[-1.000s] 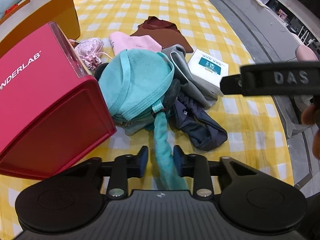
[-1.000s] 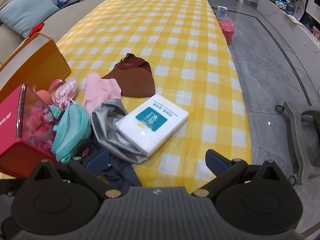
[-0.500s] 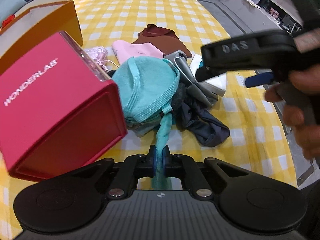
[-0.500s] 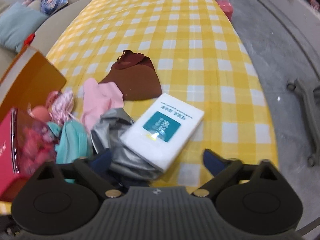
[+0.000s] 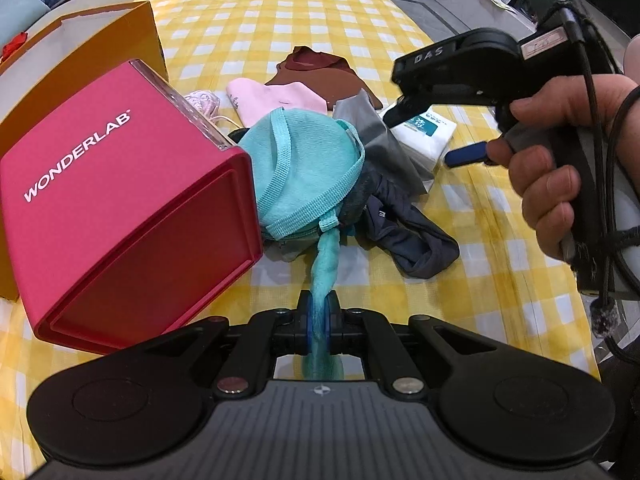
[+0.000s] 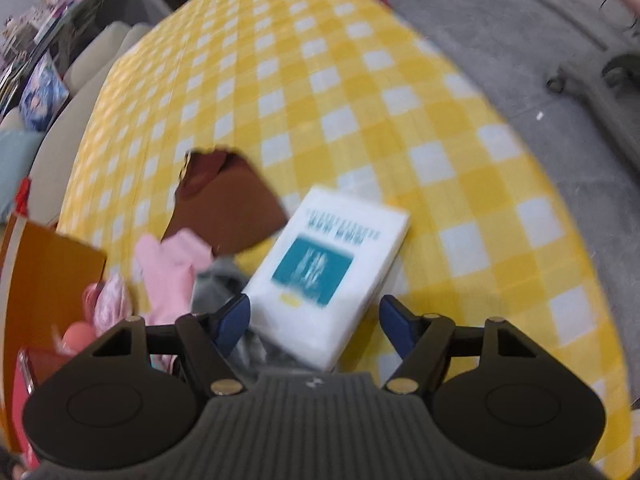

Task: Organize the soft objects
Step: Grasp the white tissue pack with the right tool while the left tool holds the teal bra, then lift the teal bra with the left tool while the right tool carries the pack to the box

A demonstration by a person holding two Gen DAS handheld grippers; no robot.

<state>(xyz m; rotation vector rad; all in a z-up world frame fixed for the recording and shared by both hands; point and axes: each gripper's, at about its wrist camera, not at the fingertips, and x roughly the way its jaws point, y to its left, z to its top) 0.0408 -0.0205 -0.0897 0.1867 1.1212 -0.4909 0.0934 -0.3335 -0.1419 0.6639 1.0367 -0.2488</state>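
My left gripper (image 5: 319,317) is shut on the twisted strap of a teal fabric piece (image 5: 304,168) lying against a red box (image 5: 120,208). Around it lie a dark navy cloth (image 5: 412,240), a grey cloth (image 5: 376,140), a pink cloth (image 5: 272,96) and a brown cloth (image 5: 320,76). My right gripper (image 6: 314,320) is open, its fingers either side of a white tissue pack (image 6: 328,276) with a teal label. The pack rests partly on the grey cloth (image 6: 216,284). The right gripper also shows in the left wrist view (image 5: 432,132), above the pack (image 5: 428,136).
An orange box (image 5: 80,60) stands behind the red box at the left. The yellow checked tablecloth (image 5: 280,8) stretches away. The table's right edge drops to a grey floor (image 6: 520,40) with a chair base. A sofa lies beyond the far left.
My left gripper closed on the teal strap. My right gripper swung forward and down over the white tissue pack, staying open.
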